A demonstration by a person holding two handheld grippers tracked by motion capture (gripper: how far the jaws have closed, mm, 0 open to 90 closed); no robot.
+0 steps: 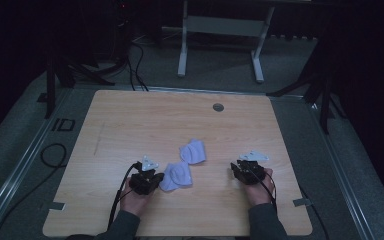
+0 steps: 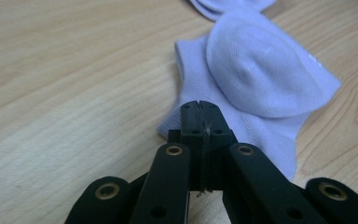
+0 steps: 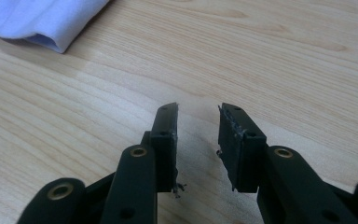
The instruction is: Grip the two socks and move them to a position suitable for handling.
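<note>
left gripper (image 2: 200, 109): jaws pressed together at near sock's (image 2: 261, 79) hem, whether cloth is pinched is hidden behind the tips | right gripper (image 3: 198, 126): jaws partly apart, nothing between, bare table (image 3: 284, 56) ahead | far sock (image 1: 193, 151): mid-table, touching near sock's corner, cut off in both gripper views | wide clear wood toward far edge

A light wooden table (image 1: 130, 120) with rounded corners stands on grey carpet (image 1: 20, 150), a small round grey cap (image 1: 218, 107) set near its far edge. Beyond it, the white legs of another desk (image 1: 182, 50) rise from the floor. Black cables (image 1: 135, 65) trail over the carpet beside dark stand legs (image 1: 70, 70) at far left.
</note>
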